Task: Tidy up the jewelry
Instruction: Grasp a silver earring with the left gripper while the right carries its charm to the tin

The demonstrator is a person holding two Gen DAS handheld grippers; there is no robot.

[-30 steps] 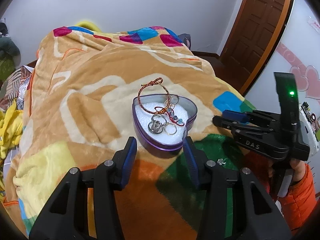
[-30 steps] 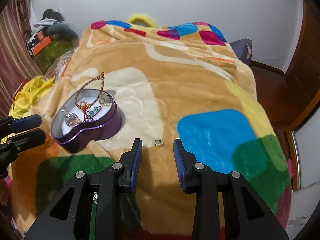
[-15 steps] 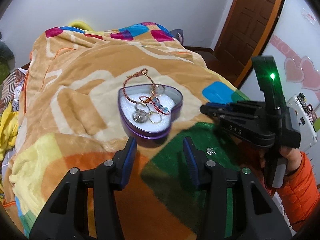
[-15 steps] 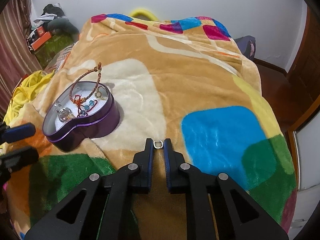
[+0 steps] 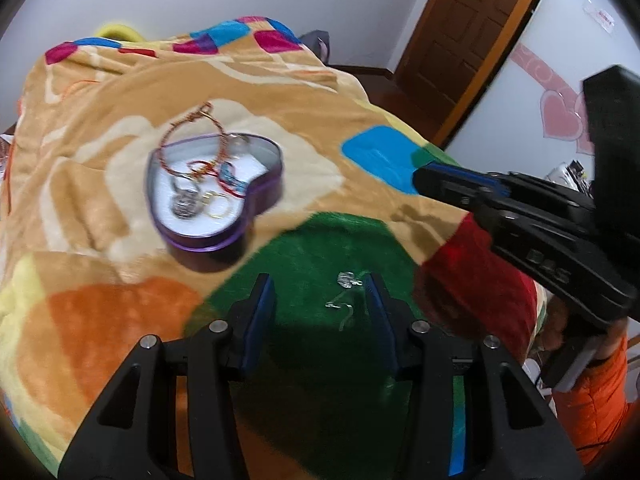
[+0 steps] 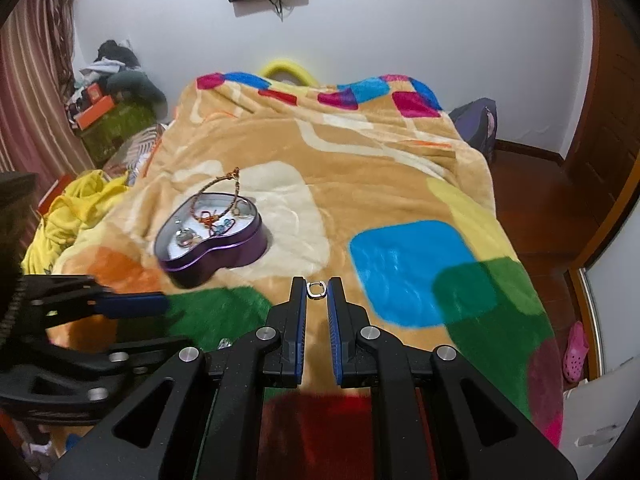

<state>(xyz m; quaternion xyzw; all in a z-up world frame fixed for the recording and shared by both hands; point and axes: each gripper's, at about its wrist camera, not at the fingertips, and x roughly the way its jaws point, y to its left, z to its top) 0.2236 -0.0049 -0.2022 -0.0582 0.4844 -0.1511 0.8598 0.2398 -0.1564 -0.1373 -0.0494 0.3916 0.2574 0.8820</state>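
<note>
Blanket (image 6: 360, 168) in bright patchwork colours covers the bed, and on it sits a purple heart-shaped tin (image 6: 224, 256) holding a braided bracelet (image 5: 192, 136), rings and beaded pieces on white padding. The right gripper (image 6: 317, 290) has its jaws clenched on a small silver ring (image 6: 317, 289), pinched at the very tips and held above the blanket, to the right of the tin. The left gripper (image 5: 320, 300) hangs with jaws released over the green patch, where a small silver earring (image 5: 346, 280) and a thin hook lie between and just ahead of its fingers, untouched. An orange sleeve (image 5: 600, 392) shows behind the right gripper.
</note>
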